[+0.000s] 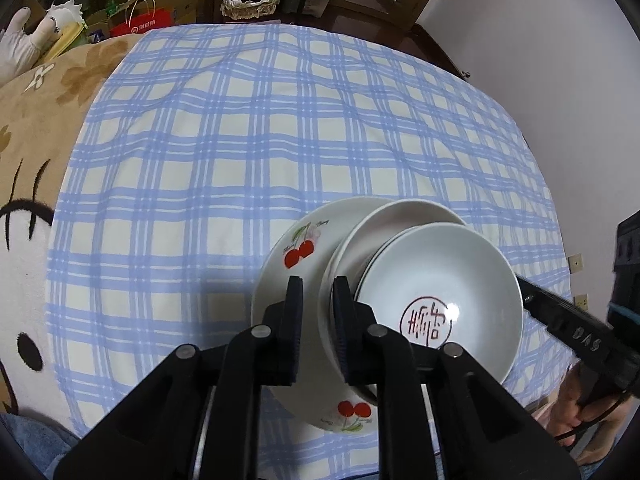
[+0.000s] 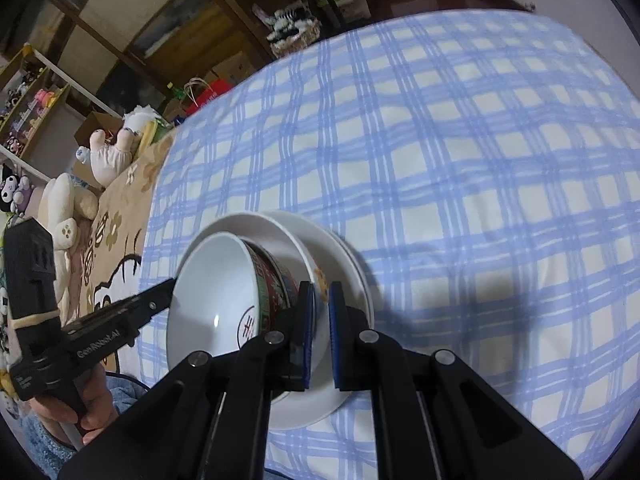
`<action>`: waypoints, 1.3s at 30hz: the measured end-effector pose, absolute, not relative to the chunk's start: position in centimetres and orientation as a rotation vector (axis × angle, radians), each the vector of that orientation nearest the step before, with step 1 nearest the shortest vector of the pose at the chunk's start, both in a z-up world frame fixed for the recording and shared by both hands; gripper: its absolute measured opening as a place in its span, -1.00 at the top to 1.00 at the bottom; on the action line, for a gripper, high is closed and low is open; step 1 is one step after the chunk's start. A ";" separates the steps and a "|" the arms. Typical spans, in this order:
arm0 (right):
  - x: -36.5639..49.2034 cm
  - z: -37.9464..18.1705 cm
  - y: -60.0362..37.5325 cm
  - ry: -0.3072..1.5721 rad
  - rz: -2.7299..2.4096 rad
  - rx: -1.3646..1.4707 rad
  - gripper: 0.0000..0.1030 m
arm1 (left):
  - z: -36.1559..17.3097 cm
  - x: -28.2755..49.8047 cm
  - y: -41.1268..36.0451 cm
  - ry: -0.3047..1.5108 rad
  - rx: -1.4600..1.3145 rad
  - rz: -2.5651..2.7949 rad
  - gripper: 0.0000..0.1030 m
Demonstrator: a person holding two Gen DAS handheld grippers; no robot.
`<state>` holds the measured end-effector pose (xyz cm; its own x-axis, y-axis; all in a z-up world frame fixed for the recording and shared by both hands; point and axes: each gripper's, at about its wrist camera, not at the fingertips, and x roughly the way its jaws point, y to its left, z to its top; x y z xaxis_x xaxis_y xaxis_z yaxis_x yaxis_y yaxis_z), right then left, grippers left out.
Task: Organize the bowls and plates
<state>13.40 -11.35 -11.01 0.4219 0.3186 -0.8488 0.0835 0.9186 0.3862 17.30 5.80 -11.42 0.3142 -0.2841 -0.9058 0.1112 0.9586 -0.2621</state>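
A cherry-patterned plate (image 1: 298, 276) lies on the blue checked cloth. A white bowl (image 1: 400, 216) stands on it, and a smaller bowl with a red seal mark (image 1: 440, 280) sits tilted inside that one. My left gripper (image 1: 317, 300) has its jaws around the near rim of the outer white bowl, with a gap on the left side. In the right wrist view the same stack shows: plate (image 2: 352, 280), outer bowl (image 2: 276, 232), red-patterned inner bowl (image 2: 224, 288). My right gripper (image 2: 320, 312) straddles the outer bowl's rim, jaws narrowly apart.
The checked cloth (image 1: 240, 140) covers a soft bed-like surface, with a tan cartoon blanket (image 1: 36, 160) to the left. Plush toys (image 2: 108, 152), bags and shelves stand beyond the far edge. A white wall (image 1: 540, 40) is on the right.
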 end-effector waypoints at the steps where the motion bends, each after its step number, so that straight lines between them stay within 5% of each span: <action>1: 13.2 -10.5 -11.4 1.130 0.134 0.381 0.83 | -11.3 17.1 5.8 1.227 -0.142 -0.258 0.68; 10: 10.1 -4.2 -13.1 0.960 0.088 0.283 0.82 | -4.1 13.5 7.6 1.030 -0.068 -0.179 0.67; 18: 5.8 0.4 -14.5 0.798 0.056 0.268 0.56 | 4.3 7.7 9.6 0.839 0.005 -0.138 0.62; 21: 3.8 1.7 -14.6 0.736 0.041 0.253 0.19 | 6.6 5.6 10.2 0.754 0.017 -0.134 0.35; 28: -0.9 3.5 -14.5 0.596 0.009 0.176 -0.20 | 7.4 0.6 8.8 0.590 -0.014 -0.193 -0.10; 32: -3.1 3.7 -14.6 0.520 -0.005 0.152 -0.52 | 6.7 -0.9 7.1 0.510 -0.001 -0.219 -0.61; 39: -5.0 3.1 -14.8 0.457 -0.027 0.107 -0.83 | 4.8 -1.6 5.4 0.439 -0.043 -0.208 -0.83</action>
<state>-4.96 -14.81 3.13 0.8970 -0.0015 -0.4420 0.0497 0.9940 0.0974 -1.64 5.42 4.75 0.8842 -0.2089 -0.4177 0.1904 0.9779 -0.0860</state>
